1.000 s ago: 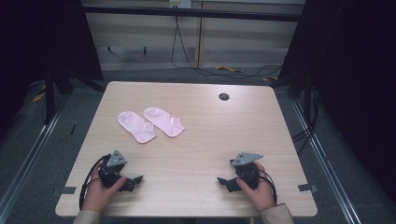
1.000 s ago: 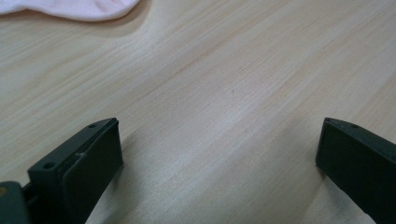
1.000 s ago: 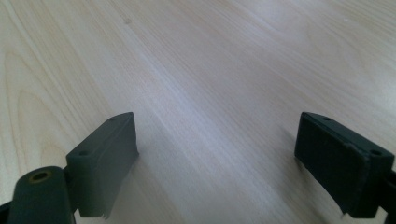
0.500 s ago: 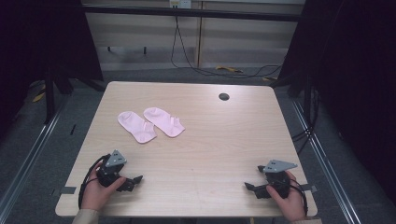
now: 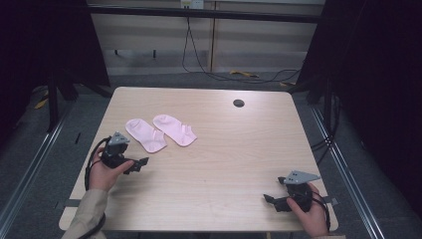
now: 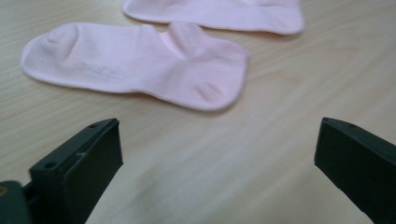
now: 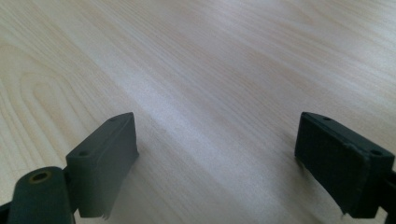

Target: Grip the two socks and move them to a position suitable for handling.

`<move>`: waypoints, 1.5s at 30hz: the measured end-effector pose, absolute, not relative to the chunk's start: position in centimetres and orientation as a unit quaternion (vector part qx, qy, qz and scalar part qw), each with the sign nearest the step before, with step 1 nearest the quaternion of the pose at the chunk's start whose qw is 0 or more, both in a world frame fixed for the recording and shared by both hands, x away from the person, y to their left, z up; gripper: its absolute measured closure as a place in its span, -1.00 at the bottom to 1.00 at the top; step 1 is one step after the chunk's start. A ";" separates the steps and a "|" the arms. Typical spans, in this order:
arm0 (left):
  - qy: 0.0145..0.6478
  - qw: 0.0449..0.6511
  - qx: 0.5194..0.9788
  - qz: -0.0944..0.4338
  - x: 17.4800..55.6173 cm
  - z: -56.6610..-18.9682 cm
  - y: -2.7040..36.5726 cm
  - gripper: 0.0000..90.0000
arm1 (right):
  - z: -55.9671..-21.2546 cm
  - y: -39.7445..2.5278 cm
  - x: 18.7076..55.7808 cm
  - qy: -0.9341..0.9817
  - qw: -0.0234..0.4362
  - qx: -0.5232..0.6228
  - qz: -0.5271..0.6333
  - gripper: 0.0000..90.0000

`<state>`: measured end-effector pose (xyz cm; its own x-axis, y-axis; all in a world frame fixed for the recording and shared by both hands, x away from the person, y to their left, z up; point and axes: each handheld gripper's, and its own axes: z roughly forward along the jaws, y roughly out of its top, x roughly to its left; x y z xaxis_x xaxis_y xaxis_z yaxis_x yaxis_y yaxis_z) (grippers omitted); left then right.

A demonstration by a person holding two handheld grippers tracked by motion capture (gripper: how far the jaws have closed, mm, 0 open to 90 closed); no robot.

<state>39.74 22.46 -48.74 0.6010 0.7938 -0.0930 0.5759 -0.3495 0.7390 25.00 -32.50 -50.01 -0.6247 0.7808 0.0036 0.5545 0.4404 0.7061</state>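
Observation:
Two pink socks lie flat side by side on the wooden table [image 5: 234, 144]: the left sock [image 5: 145, 135] and the right sock [image 5: 174, 129]. My left gripper [image 5: 140, 164] is held just below the left sock, a short way off it, jaws wide apart and empty. In the left gripper view the nearer sock [image 6: 140, 63] lies ahead of the open left gripper [image 6: 217, 154], with the second sock [image 6: 219, 11] behind it. My right gripper [image 5: 272, 200] rests near the table's front right corner, open over bare wood [image 7: 210, 70], with nothing between its fingers [image 7: 105, 158].
A small dark round hole [image 5: 238, 103] sits near the table's far edge. Metal rails run along the floor on both sides, and cables [image 5: 209, 69] trail on the floor behind the table. Dark curtains stand to the left and right.
My left gripper has moved forward from the front left edge to just below the left sock. My right gripper has slid right toward the front right corner.

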 end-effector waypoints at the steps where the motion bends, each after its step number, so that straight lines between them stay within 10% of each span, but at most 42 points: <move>1: 0.435 0.382 0.804 0.135 40.4 -49.0 22.4 -1.00 | -50.0 -32.5 25.0 0.833 0.164 0.401 0.345 -0.72; 24: 0.443 0.328 0.820 0.151 47.2 -51.1 19.8 -0.72 | -50.0 -32.5 25.0 0.833 0.165 0.399 0.346 -0.72; 29: 0.448 0.318 0.823 0.146 46.7 -50.5 19.1 -0.33 | -50.0 -32.5 25.0 0.833 0.165 0.399 0.346 -0.72; 36: 0.484 0.300 0.814 0.114 45.8 -49.5 18.2 0.71 | -50.0 -32.5 25.0 0.833 0.165 0.399 0.346 -0.72; 45: 0.495 0.338 0.795 0.090 43.7 -48.2 18.2 0.94 | -50.0 -32.5 25.0 0.833 0.165 0.399 0.346 -0.72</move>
<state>43.74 18.24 -48.22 0.4939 0.8483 -0.1911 0.7261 -0.2814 0.6274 25.00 -32.50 -50.02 -0.6278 0.7784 0.0011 0.5507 0.4432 0.7074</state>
